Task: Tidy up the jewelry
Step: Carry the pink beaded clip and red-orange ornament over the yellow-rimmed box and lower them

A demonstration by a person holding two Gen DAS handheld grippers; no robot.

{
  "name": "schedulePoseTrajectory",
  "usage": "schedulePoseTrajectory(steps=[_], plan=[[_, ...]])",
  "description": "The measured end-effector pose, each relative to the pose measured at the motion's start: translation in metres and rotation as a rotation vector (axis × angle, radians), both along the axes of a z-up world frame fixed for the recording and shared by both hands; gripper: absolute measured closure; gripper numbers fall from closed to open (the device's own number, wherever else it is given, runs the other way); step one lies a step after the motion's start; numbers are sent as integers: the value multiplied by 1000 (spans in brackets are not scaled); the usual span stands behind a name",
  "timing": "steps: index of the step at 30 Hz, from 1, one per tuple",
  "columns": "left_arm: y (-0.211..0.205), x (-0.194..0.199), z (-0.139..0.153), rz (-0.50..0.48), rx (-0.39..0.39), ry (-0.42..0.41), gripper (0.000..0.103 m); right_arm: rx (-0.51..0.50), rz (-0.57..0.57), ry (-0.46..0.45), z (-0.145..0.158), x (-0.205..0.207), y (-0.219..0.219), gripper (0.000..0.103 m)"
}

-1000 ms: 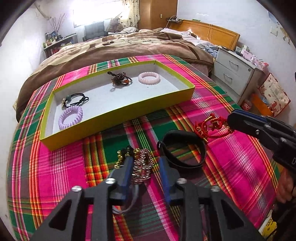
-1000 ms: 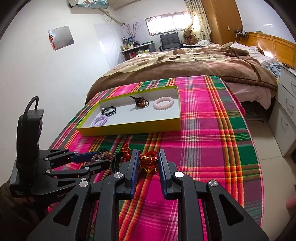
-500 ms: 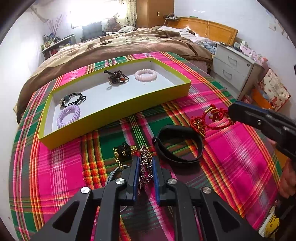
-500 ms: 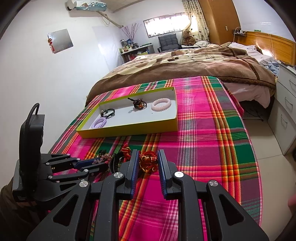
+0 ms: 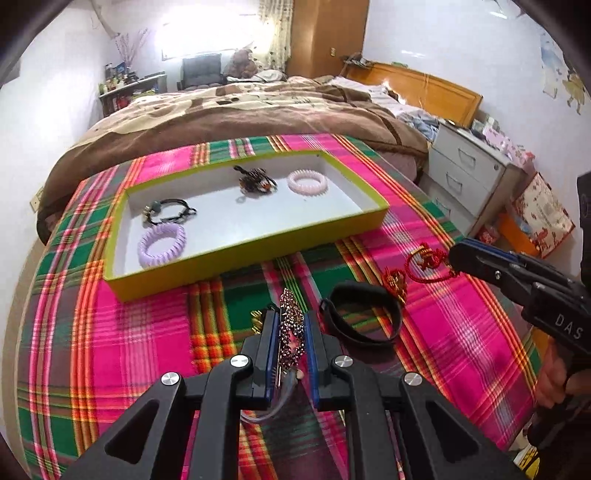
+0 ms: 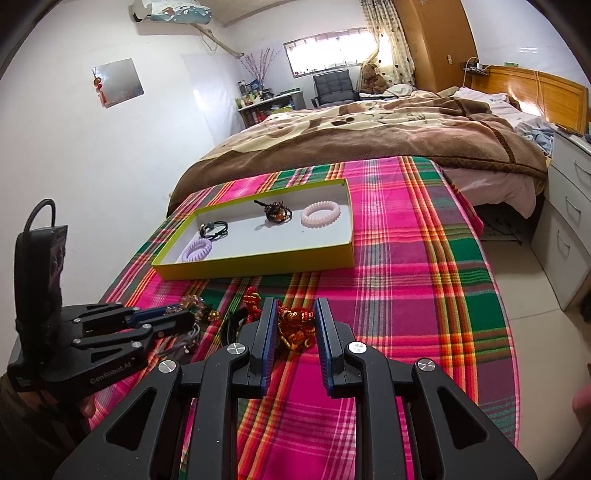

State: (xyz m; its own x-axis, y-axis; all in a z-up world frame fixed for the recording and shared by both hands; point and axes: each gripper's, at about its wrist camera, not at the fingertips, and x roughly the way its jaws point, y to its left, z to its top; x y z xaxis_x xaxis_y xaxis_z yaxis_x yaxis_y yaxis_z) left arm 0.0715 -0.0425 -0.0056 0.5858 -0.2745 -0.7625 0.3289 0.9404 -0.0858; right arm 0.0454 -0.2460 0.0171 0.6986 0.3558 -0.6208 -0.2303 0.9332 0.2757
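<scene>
This was a bedroom in a home. A bed (image 6: 369,136) with a brown and cream blanket (image 5: 229,114) and a wooden headboard (image 5: 424,92) filled the room, with a white set of drawers (image 5: 469,177) beside it. A tall wooden wardrobe (image 6: 439,44), a curtained window (image 6: 325,51), a grey chair (image 6: 332,88) with a teddy bear (image 6: 373,79) nearby, and a wall-mounted air conditioner (image 6: 170,9) completed it.
</scene>
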Motion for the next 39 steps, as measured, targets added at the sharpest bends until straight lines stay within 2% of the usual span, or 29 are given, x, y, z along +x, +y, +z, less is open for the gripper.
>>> schedulePoseTrajectory(steps=[10, 19, 25, 30, 39], plan=[[21, 24, 17, 59, -47, -28, 89, -19, -15, -12, 10, 22, 5, 82], [34, 63, 22, 97, -54, -40, 89, -82, -21, -6, 12, 63, 16, 82], [39, 97, 15, 108, -68, -17, 89, -112, -30, 30, 3, 94, 22, 82], [38, 118, 8, 121, -46, -13, 89, -131, -35, 66, -8, 115, 25, 82], [34, 151, -11, 127, -46, 29, 89, -172, -34, 111, -24, 138, 29, 82]])
